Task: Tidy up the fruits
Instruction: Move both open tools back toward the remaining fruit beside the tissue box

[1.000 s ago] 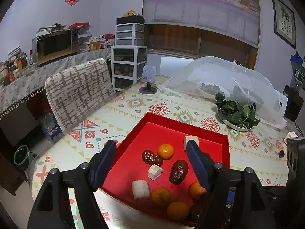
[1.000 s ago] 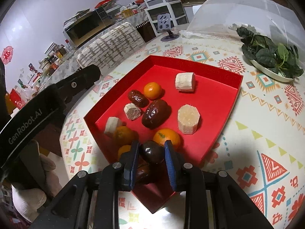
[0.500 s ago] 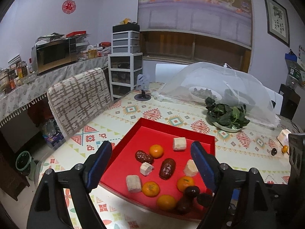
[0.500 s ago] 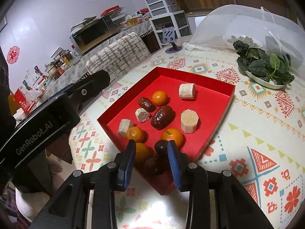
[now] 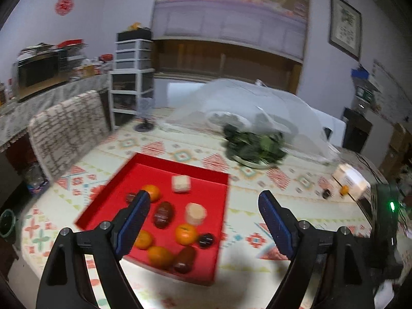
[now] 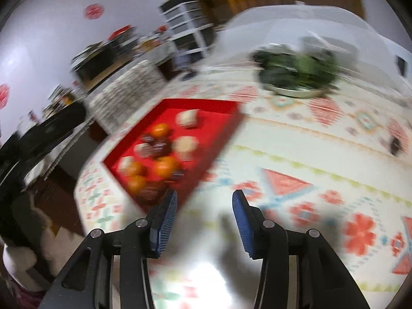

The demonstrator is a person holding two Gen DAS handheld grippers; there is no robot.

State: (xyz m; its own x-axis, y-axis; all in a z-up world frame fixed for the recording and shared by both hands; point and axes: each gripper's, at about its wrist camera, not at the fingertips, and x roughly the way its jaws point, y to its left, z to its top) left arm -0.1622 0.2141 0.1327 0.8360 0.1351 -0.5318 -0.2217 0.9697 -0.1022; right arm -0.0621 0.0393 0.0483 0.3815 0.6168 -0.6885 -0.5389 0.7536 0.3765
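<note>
opening over the patterned tablecloth (image 6: 296, 154), the right gripper (image 6: 204, 213) holds nothing between its blue pads. the left gripper (image 5: 203, 221) stands wide and empty. oranges, dark dates and pale banana chunks lie in the shallow red square tray (image 5: 206, 177).

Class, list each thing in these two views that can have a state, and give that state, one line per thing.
left gripper: open, nothing between its fingers.
right gripper: jaws opening, nothing between them.
red tray: flat on the table, holding fruit.
oranges: loose in the tray.
dates: loose in the tray.
mesh food cover: down over dishes.
plate of greens: uncovered.
</note>
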